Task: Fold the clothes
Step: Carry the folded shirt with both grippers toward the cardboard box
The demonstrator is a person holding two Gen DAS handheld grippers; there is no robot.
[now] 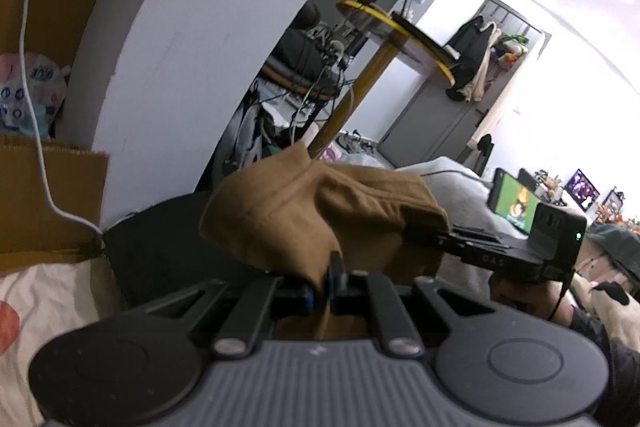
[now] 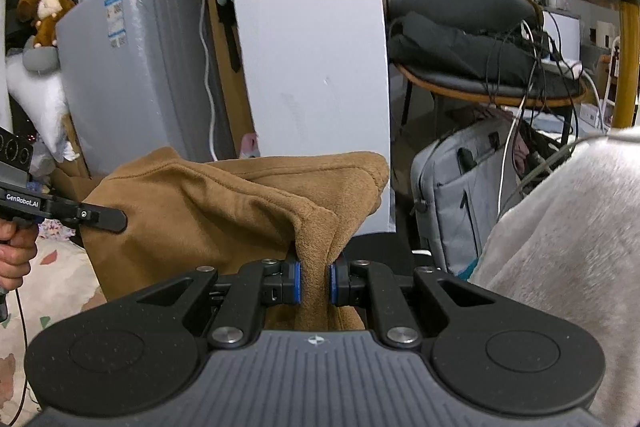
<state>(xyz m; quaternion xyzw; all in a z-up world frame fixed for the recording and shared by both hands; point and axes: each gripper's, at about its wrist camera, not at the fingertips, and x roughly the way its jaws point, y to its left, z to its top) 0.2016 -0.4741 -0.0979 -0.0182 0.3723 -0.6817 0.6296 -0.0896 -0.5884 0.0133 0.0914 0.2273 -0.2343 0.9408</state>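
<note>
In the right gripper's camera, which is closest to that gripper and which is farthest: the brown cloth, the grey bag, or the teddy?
1. Brown cloth: pinched in the right gripper.
2. Grey bag: on the floor, to the right.
3. Teddy: far off, top left.

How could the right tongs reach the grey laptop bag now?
Probably not as things stand: the right tongs are shut on the brown garment, which hangs between them, and the grey laptop bag lies beyond.

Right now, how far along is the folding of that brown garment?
Done: both grippers have a hold; the left gripper and the right gripper are each shut on the brown garment. In hand: it hangs bunched between them, above the patterned bedding. Left: no neat fold shows yet, so it probably still needs laying flat and folding.
</note>
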